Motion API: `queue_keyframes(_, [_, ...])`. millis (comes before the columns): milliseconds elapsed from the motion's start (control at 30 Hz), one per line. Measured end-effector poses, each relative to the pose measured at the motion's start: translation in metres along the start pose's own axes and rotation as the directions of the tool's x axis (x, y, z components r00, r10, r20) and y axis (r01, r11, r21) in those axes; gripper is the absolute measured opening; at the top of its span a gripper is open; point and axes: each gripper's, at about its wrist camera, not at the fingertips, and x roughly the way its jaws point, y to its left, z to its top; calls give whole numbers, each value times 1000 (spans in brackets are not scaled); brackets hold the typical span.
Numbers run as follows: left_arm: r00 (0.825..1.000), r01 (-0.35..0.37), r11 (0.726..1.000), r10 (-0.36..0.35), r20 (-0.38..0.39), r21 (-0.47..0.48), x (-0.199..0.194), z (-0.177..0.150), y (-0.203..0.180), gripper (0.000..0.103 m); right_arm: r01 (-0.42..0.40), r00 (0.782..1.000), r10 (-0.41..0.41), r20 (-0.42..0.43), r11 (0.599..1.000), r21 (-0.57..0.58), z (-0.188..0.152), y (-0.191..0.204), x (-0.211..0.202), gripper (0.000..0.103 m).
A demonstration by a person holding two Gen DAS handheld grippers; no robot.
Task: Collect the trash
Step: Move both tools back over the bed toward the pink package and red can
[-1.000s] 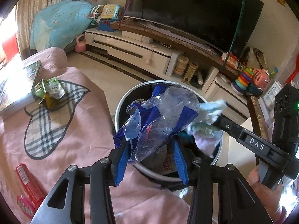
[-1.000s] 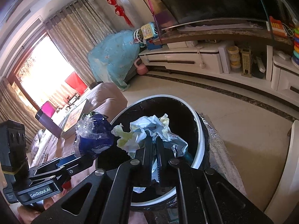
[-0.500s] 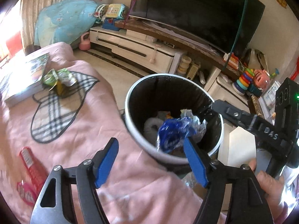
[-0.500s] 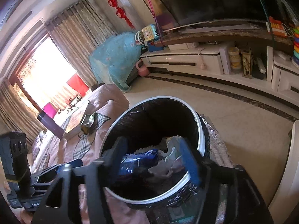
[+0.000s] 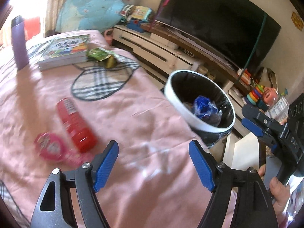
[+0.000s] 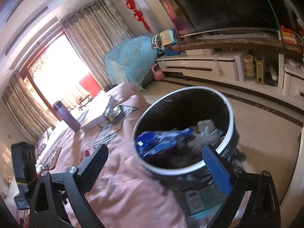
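Two grippers are in your hands, and neither holds anything. Your left gripper (image 5: 153,164) hangs over the pink cloth (image 5: 133,125), its jaws opening with only bare cloth between the blue pads (image 5: 105,166). Going left to right in the left wrist view: a purple bottle (image 5: 19,41) stands upright at the far left, books (image 5: 63,51) lie just beside it, and a green wrapper (image 5: 101,56) rests against their near corner. Closer to you, a pink wrapper (image 5: 50,149) and a red wrapper (image 5: 76,125) lie side by side on the cloth, blurred. The bin (image 5: 199,106) stands off the cloth's right edge with a blue bag (image 5: 204,107) already inside. At the far right your right gripper (image 5: 252,118) shows from the side. In the right wrist view its jaws are opening wide, nothing between them, just in front of the bin (image 6: 182,171); the blue bag (image 6: 163,140) lies inside among pale crumpled scraps (image 6: 206,129).
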Motion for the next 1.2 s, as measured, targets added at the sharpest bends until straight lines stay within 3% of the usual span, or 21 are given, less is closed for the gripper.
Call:
queue_keyframes(367, [998, -51, 995, 54, 31, -87, -53, -33, 50, 76, -40, 998, 39, -45, 998, -42, -40, 38, 7, 100])
queue_keyframes(633, [996, -76, 982, 82, 30, -176, -68, -44, 89, 76, -60, 997, 55, -61, 995, -84, -59, 65, 15, 100])
queue_keyframes(833, [996, -75, 975, 83, 32, -210, -62, -40, 106, 75, -82, 994, 72, -85, 989, -121, -71, 84, 24, 100])
queue_keyframes(1100, [999, -42, 951, 43, -1, -306, -23, -21, 127, 74, -99, 990, 88, -107, 990, -102, -74, 83, 32, 100])
queue_keyframes(1200, [998, -54, 947, 57, 2, -318, -10, -11, 131, 67, -99, 990, 89, -108, 991, -91, -73, 81, 34, 100])
